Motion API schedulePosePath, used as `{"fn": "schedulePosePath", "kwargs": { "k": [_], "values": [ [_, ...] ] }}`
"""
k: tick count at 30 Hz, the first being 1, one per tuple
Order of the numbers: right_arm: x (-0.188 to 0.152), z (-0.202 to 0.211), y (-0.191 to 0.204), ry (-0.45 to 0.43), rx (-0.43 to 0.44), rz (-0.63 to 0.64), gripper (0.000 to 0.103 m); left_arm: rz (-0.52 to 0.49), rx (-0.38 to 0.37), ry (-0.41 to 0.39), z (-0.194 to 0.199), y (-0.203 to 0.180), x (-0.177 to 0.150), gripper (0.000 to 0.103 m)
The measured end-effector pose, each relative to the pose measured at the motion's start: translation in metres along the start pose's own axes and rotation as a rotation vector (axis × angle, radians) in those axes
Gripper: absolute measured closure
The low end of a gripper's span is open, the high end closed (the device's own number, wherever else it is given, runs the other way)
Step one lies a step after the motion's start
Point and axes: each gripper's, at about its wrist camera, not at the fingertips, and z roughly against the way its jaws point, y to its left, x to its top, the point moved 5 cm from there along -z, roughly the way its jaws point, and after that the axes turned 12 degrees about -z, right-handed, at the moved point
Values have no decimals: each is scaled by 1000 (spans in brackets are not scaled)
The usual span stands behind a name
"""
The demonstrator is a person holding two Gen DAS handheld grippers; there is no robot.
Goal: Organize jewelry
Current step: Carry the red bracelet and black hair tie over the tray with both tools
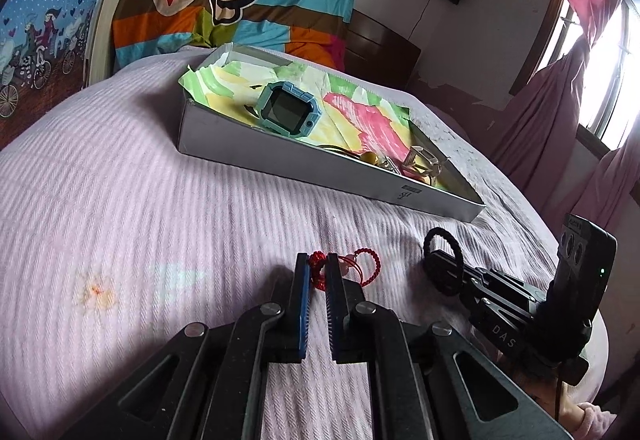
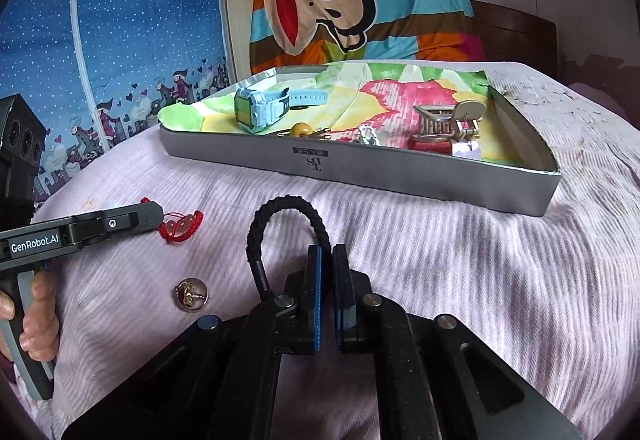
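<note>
Left gripper (image 1: 318, 264) jaws clamp red bracelet (image 1: 362, 266) on bed (image 1: 160, 199); right gripper (image 2: 327, 254) jaws grip black band (image 2: 276, 224).

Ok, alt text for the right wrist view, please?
The right gripper pinches a black braided hair tie over a pink ribbed bedspread. Behind lies a shallow grey box holding a blue smartwatch; the left gripper grips a red braided bracelet.

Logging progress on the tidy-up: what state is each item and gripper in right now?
Left gripper: shut on red bracelet.
Right gripper: shut on black hair tie.
Blue watch: in the box.
Round charm: loose on the bed.
</note>
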Motion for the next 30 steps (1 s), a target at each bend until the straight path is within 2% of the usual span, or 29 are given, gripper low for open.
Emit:
{"fn": "schedulePosePath", "kwargs": {
  "k": [17, 23, 30],
  "values": [
    [14, 24, -17, -109, 41, -90, 98, -116, 37, -34, 16, -30, 22, 98],
    [23, 29, -22, -129, 63, -112, 98, -130, 16, -42, 15, -38, 31, 98],
    [34, 32, -21, -149, 69, -81, 98, -85, -35, -81, 16, -35, 49, 98]
  ]
}}
